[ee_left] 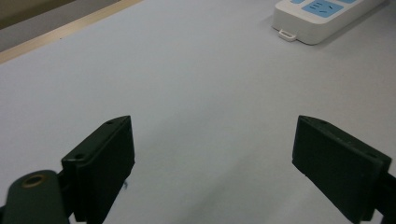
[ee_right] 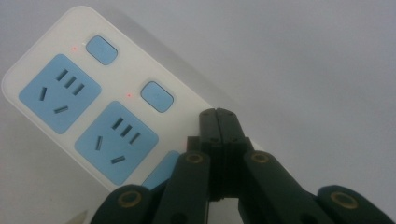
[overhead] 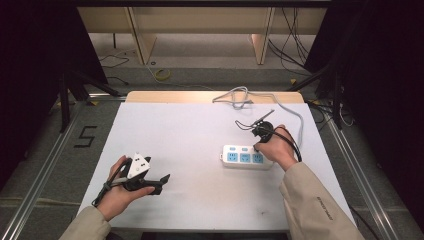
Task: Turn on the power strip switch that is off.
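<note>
The right gripper, jaws clenched empty, presses the white three-socket power strip with blue faces near its third switch; pushing off-centre could skid it; the left gripper idles with jaws released.

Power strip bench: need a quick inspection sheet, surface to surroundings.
Surface: table with a pale, bare top.
Job's things: white power strip with blue sockets and switches; two small red lights glow beside the switches.
Clutter: nothing seen.
Grippers: right hand-held gripper shut, tips over the strip's third switch; contact cannot be told. Left hand-held gripper open, holding nothing, apart from the strip.
Cables: the strip's grey cord coils at the far edge; a black cable trails from the right gripper.
Surroundings: a yellow coil and loose wires on the floor; dark curtains at both sides.
</note>
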Tool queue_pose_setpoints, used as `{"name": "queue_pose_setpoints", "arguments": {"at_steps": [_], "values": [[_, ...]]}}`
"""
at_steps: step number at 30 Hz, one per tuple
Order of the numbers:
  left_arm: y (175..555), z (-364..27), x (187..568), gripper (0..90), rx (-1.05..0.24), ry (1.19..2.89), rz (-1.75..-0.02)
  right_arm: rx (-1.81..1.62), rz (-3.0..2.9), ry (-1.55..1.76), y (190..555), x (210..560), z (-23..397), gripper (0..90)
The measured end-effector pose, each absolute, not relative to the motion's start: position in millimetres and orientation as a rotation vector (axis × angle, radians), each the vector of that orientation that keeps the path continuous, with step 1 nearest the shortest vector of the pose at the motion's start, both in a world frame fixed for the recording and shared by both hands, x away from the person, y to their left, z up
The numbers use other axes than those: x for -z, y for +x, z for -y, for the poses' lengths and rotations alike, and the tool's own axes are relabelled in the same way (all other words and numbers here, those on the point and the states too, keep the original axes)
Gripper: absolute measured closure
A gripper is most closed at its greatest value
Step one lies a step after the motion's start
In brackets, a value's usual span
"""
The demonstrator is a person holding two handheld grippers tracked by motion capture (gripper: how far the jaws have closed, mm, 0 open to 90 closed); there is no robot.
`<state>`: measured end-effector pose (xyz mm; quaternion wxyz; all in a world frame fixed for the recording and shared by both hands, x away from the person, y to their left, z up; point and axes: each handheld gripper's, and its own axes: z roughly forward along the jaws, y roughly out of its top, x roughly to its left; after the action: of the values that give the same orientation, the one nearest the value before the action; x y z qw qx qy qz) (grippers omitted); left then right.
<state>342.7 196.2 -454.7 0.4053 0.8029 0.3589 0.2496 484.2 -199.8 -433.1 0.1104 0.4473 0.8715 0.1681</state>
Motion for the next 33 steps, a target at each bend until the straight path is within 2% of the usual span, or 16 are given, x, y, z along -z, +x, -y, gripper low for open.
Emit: {"name": "queue_pose_setpoints", "arguments": {"at_steps": [22,25,33], "values": [[343,-195,456,13.0,-0.623,2.027,-0.913,-0.632,-2.52,1.332,477,429,207,90.0],[343,-195,456,13.0,-0.623,2.027,-0.912,-0.679,-2.501,1.333,474,429,208,85.4],[343,-194,456,13.2,-0.619,2.031,-0.911,-0.746,-2.471,1.297,466,423,214,83.1]]}}
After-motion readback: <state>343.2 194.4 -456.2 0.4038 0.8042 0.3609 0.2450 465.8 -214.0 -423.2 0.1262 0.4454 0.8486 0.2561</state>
